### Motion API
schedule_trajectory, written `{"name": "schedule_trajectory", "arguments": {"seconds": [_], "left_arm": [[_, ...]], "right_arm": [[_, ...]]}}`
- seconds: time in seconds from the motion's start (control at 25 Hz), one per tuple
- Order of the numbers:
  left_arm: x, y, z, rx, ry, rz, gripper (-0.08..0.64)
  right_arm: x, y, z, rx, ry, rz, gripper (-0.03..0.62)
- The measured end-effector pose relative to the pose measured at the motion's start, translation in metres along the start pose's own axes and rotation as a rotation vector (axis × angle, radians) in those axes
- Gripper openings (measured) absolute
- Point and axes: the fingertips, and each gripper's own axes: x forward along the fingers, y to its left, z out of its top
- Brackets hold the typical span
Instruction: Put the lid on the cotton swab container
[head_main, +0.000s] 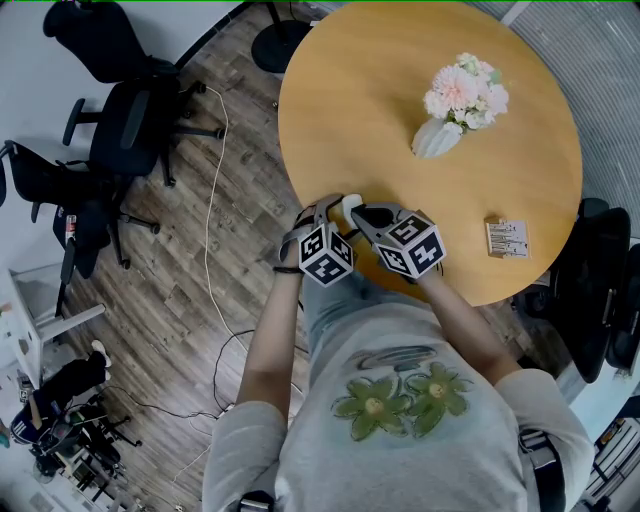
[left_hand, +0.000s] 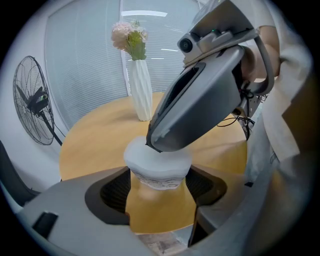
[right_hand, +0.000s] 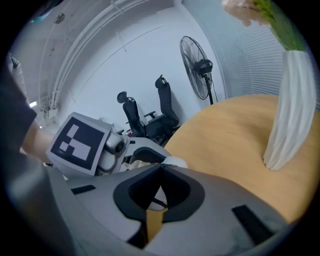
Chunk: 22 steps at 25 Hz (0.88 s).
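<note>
The cotton swab container (left_hand: 159, 179), a small clear tub with a printed band, sits between the jaws of my left gripper (left_hand: 159, 189), whose pads press its sides. A white lid (left_hand: 142, 159) rests on top of it. My right gripper (left_hand: 153, 144) comes in from the upper right, shut, with its joined tips touching the top of the lid. In the head view both grippers meet at the near edge of the round table (head_main: 400, 110), and the lid (head_main: 351, 205) shows white between them. In the right gripper view the jaws (right_hand: 161, 167) are closed tip to tip, with the lid (right_hand: 176, 161) just beyond.
A white ribbed vase of pink flowers (head_main: 445, 125) stands mid-table. A small printed box (head_main: 507, 238) lies at the right edge. Black office chairs (head_main: 130, 120) and a cable lie on the wooden floor to the left. A standing fan (right_hand: 197, 67) is by the wall.
</note>
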Motion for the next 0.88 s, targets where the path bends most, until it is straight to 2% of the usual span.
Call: {"name": "schedule_trajectory", "arguments": {"seconds": [0.12,0.32,0.44,0.56,0.88], "left_arm": [[0.0003,0.0000,0.0001,0.001,0.000,-0.001,0.345],[0.0005,0.0010,0.0011,0.000,0.011,0.001,0.345],[0.0003,0.0010,0.0011,0.000,0.020,0.002,0.345],[-0.0007,0.0003,0.0007,0.000,0.027,0.002,0.346],[-0.0050,-0.0017,0.0005,-0.002,0.045,-0.002,0.349]], "right_arm": [[0.0027,-0.0003,-0.0026,-0.041,0.081,-0.013,0.000],[0.0076,-0.0009,-0.0063,-0.084,0.308,-0.006,0.000],[0.0085,-0.0004,-0.0071,-0.096,0.390,-0.001,0.000],[0.0076,0.0012,-0.0069,-0.093,0.393,0.010,0.000],[0.0043,0.0035,-0.0048,-0.019,0.269,0.022,-0.002]]}}
